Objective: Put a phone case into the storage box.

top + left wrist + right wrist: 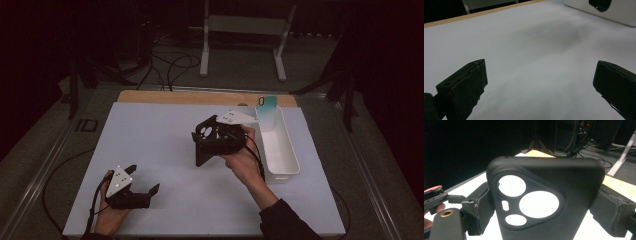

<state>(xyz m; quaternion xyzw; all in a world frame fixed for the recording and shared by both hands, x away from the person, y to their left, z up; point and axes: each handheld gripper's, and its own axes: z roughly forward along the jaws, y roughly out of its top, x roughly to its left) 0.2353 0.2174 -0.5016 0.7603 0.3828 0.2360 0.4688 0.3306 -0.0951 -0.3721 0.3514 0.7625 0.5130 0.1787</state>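
- Black phone case [544, 202] clamped between my right gripper [218, 136] jaws, lifted above table [165, 135]; edge-only grip, could twist out.
- Left gripper [134, 190] jaws apart, empty.
- White bin [280, 150] close; a careless swing clips it.

Black grippers [142, 192], grey plates, dark sleeve [285, 222]

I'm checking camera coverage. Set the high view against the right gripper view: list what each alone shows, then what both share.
High view alone: the white bin at the table's right, a teal case standing at its far end, and the left tool, open and empty over the white table.

Right gripper view alone: the round and oval camera cutouts of the black phone case, seen up close.

Both: the right tool shut on the black phone case, and floor cables beyond the table.
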